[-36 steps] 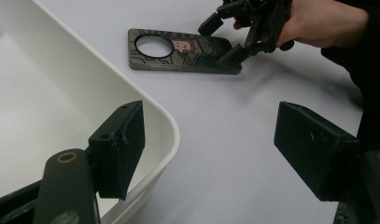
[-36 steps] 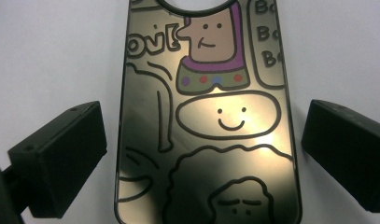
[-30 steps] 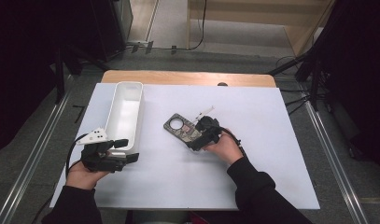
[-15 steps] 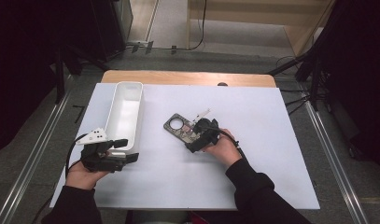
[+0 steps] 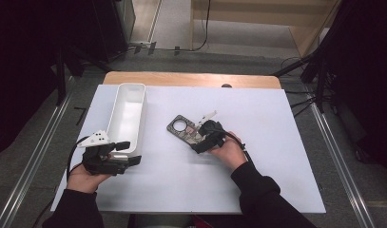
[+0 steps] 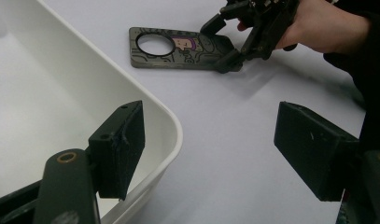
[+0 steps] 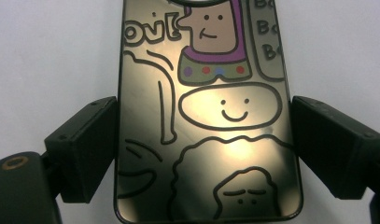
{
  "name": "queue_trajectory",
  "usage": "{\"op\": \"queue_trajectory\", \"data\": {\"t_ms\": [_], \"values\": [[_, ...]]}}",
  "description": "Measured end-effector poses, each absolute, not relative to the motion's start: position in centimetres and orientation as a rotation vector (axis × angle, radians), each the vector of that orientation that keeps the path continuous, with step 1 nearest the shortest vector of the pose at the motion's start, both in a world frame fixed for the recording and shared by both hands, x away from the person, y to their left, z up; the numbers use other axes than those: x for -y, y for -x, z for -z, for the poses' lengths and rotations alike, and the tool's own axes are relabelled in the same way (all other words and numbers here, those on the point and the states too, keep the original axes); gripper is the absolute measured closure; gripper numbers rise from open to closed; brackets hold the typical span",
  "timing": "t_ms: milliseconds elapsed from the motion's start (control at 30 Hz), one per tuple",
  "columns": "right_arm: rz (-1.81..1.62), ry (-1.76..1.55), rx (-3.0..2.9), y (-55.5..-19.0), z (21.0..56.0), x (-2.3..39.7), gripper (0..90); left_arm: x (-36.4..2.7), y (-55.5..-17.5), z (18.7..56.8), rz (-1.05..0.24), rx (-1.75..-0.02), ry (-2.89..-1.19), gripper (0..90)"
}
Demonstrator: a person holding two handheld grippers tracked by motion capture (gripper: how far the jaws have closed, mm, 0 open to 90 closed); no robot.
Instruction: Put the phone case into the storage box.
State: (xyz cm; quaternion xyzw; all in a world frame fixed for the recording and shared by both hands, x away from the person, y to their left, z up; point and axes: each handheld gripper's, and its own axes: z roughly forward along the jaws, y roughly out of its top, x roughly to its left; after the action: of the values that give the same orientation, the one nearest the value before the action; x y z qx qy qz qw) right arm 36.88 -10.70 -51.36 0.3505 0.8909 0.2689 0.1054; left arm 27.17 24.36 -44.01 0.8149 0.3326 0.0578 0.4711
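A dark phone case [image 5: 181, 127] with cartoon drawings and a round camera hole lies flat on the white table sheet [image 5: 257, 156]. My right gripper [image 5: 196, 137] is at its near end, one jaw on each long edge. In the right gripper view both pads [image 7: 92, 144] touch the sides of the phone case [image 7: 206, 116]; the jaws have just been closing on it. My left gripper [image 5: 130, 153] stands open at the near corner of a white tray [image 5: 142, 118]. In the left gripper view the tray's rim [image 6: 173, 130] runs between the jaws, with the phone case [image 6: 178, 49] and right gripper [image 6: 222, 44] beyond.
The long white tray holds nothing that I can see. A wooden table edge [image 5: 191, 79] shows beyond the sheet. Metal rails [image 5: 338, 156] run along both sides of the table on the floor.
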Motion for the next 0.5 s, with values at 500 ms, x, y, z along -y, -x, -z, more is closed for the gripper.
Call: {"op": "queue_trajectory", "data": {"t_ms": [500], "values": [[-0.81, -1.046, -2.619, -36.87, 51.36, 10.8, 10.8, -24.6, -27.04, 43.9, -0.151, -0.817, -1.946, 25.0]]}}
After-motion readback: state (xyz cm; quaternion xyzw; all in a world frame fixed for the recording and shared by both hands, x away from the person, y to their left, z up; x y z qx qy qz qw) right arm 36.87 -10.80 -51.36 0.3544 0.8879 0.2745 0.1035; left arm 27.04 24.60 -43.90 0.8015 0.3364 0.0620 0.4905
